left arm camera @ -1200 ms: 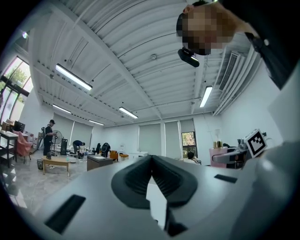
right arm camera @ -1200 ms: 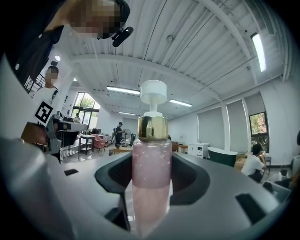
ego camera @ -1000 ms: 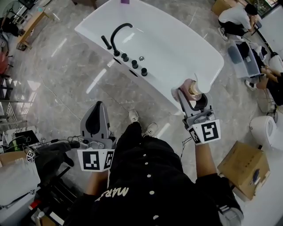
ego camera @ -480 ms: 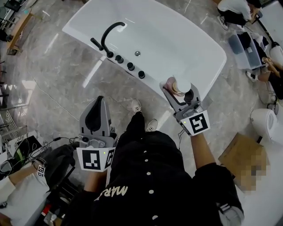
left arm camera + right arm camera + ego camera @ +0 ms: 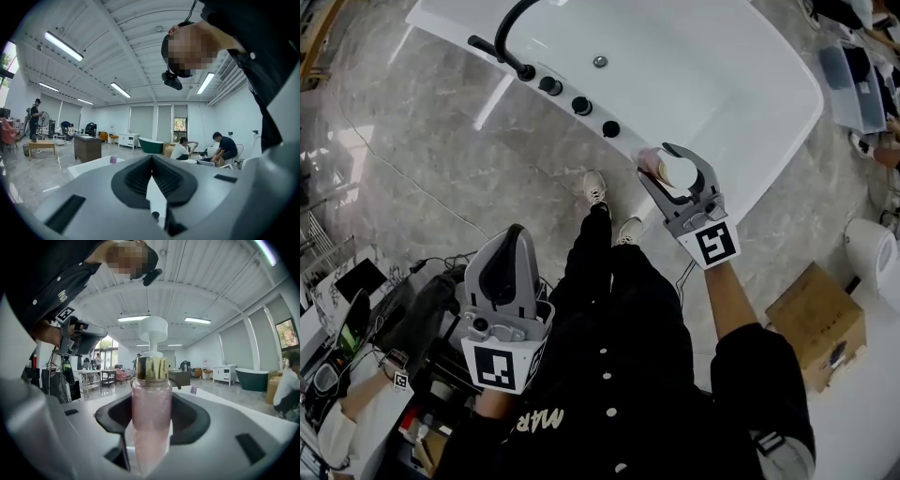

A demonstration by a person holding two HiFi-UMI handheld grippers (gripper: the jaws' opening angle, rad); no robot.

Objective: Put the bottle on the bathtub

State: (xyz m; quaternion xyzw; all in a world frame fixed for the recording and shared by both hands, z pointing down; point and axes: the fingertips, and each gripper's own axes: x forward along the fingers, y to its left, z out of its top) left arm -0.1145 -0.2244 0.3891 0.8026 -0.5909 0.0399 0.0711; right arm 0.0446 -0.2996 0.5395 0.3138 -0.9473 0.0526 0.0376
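Within the last second, my right gripper (image 5: 673,169) carried the bottle (image 5: 666,167) from beside the far rounded end of the bathtub (image 5: 722,66) to a position over its near rim. It now sat just to the right of the row of black knobs (image 5: 581,105). I had also stepped closer, so the tub filled more of the head view and the black faucet (image 5: 502,33) sat at the upper edge.

1. Right gripper: its fingers (image 5: 192,420) were pinching the pink bottle (image 5: 151,413) at the lower body. The bottle stood upright between them, with its gold collar and white pump cap clear above the grip.
2. Left gripper (image 5: 504,267): it was held low at my left side over the floor (image 5: 412,150), well apart from the tub. Its fingers (image 5: 173,180) were pressed together at the tips with nothing between them.
3. Bottle position: above the rim, not yet released. No view showed whether its base touched the rim.

Judgement: the carry phase was nearly complete, and the remaining steps were to lower the bottle and open the fingers. The rim looked narrow and glossy, so I judged that the base needed to land flat and centred. A tall bottle with a heavy cap could tip into the basin or onto the floor if released early.
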